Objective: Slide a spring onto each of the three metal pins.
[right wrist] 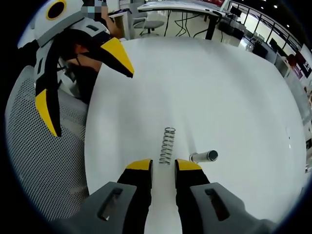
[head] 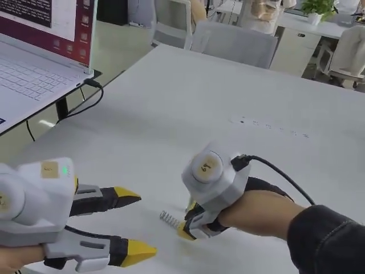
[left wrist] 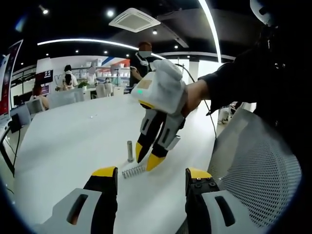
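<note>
Holding nothing in the wide-spread left gripper (head: 142, 224) by the near edge of the table (head: 188, 103). Pointing the narrowly parted, empty right gripper (right wrist: 164, 166) at a spring (right wrist: 166, 145) lying just beside an upright pin (right wrist: 204, 156). Bare white tabletop beyond.

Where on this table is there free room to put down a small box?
The wide bare table between the laptop and the right gripper is free. Crowded at the near edge: the spring and pin sit by that gripper, facing the left gripper.
</note>
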Action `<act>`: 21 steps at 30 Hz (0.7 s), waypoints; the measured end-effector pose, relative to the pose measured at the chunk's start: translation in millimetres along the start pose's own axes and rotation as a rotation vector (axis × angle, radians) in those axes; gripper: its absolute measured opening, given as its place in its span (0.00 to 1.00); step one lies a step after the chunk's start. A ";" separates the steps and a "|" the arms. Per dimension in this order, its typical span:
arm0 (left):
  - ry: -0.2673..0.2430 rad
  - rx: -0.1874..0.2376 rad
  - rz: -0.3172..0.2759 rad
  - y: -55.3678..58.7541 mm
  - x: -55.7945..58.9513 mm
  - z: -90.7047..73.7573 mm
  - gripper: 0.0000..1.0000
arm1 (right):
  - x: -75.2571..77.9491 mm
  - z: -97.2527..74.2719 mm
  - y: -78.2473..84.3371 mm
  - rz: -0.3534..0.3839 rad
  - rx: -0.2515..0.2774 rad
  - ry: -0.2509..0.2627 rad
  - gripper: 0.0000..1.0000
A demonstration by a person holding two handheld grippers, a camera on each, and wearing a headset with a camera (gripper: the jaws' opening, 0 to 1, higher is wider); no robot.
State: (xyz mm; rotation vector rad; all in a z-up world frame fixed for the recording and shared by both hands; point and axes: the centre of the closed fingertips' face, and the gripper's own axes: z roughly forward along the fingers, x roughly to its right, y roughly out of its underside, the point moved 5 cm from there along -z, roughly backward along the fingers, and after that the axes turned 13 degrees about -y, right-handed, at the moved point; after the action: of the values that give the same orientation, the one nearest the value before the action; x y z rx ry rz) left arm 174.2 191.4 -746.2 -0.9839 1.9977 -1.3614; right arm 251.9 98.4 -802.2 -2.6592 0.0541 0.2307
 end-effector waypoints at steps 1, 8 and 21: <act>-0.002 -0.006 -0.001 1.9 -1.4 0.8 0.51 | 0.6 1.6 0.2 0.005 -0.001 -0.001 0.16; -0.007 -0.018 -0.007 5.3 -4.8 1.8 0.50 | 2.1 6.9 1.3 0.016 -0.013 -0.004 0.15; -0.007 -0.023 -0.010 6.1 -5.5 3.6 0.50 | 2.4 10.2 4.4 0.011 -0.035 0.001 0.09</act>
State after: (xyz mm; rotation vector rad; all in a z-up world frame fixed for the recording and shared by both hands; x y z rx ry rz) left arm 178.6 195.3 -753.1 -1.0089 2.0102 -1.3417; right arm 252.3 99.2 -813.4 -2.6942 0.0650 0.2360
